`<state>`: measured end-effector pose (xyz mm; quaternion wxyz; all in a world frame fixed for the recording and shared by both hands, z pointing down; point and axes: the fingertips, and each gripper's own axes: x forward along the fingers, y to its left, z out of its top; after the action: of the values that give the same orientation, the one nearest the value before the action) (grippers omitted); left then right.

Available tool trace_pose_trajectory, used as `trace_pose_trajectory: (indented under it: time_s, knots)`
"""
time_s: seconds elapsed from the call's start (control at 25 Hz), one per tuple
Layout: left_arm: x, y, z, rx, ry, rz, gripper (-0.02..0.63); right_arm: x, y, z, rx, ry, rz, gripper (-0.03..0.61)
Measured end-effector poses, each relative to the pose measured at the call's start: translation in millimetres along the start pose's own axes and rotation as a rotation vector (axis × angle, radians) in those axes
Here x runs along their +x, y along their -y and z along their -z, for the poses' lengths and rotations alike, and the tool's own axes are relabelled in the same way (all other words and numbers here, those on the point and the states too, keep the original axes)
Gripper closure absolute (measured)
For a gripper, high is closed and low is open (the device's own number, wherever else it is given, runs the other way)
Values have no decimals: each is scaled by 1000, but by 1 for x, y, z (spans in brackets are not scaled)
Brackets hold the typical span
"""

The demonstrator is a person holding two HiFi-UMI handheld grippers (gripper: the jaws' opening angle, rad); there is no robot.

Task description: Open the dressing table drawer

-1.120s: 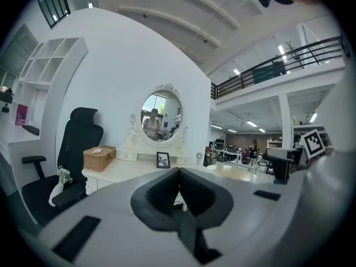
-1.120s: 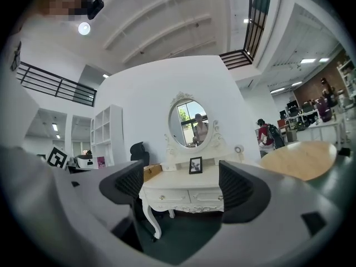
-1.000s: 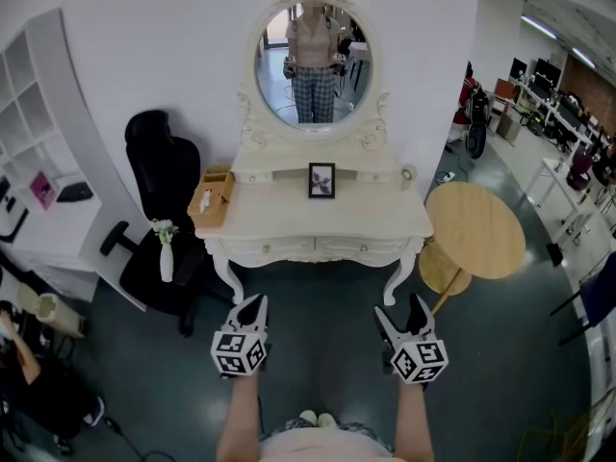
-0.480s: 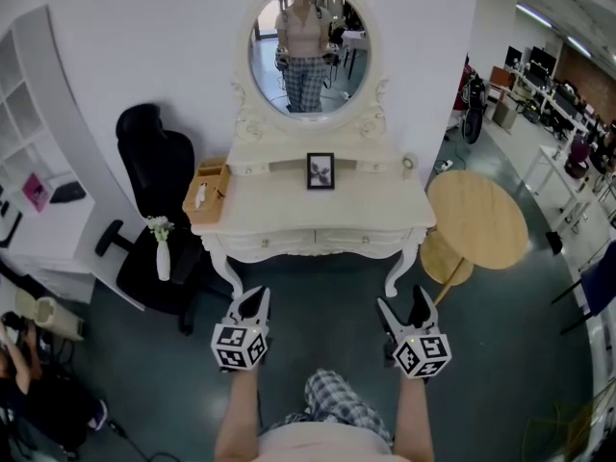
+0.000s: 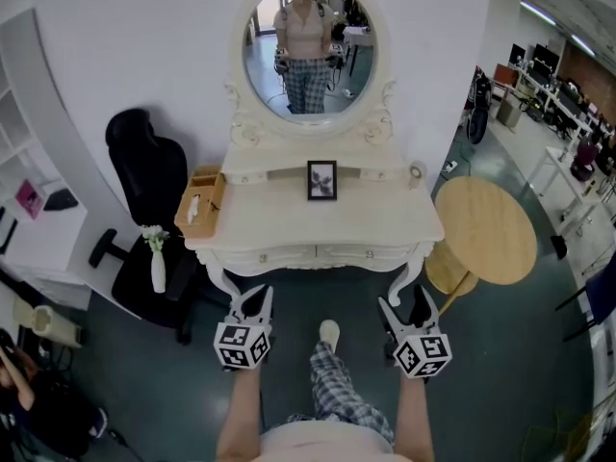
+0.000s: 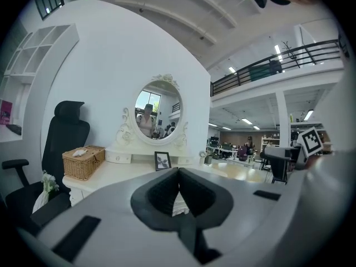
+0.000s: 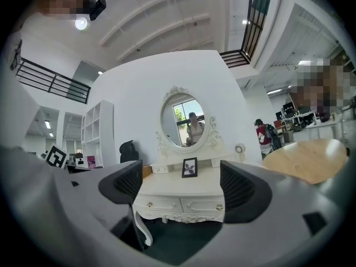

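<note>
The white dressing table with its oval mirror stands straight ahead. Two shallow drawers sit side by side under its top, the left drawer and the right drawer, both closed; the right gripper view shows them too, with small knobs. My left gripper hangs in front of the table's left leg, short of the drawers, and its jaws meet at the tips. Level with it on the right, my right gripper is open, with the drawers framed between its jaws. Neither touches the table.
A black office chair and a white vase of flowers stand left of the table. A round wooden table is close on the right. On the tabletop are a wicker box and a photo frame. The person's shoe is forward.
The person has stepped toward the dressing table, which now sits closer and larger. A plaid-trousered leg has swung forward between the grippers. Both grippers keep their pose.
</note>
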<state>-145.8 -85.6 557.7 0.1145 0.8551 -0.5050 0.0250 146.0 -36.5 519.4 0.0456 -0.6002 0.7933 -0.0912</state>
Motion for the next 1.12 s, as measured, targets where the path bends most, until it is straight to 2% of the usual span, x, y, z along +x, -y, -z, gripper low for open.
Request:
trace_pose_trajectory:
  time_s: [0.28,0.48,0.64,0.88,1.12]
  knots:
    - [112,-55,-9,-22,-11,-44,586,129,48,-9,-8,-2,-22,149]
    - [209,-89,-54,-6,18,-65,586,234,89,-35,-17,-8,-39,149]
    - [275,-118,-74,-5,22,-83,587,308,109,-48,-26,-20,-65,149]
    - [340,-147,-90,-18,28,-92,588,377,134,-57,-46,-37,-70,149]
    - [381,-162,-93,-18,11,-84,586,411,153,-53,-45,-62,-42,150]
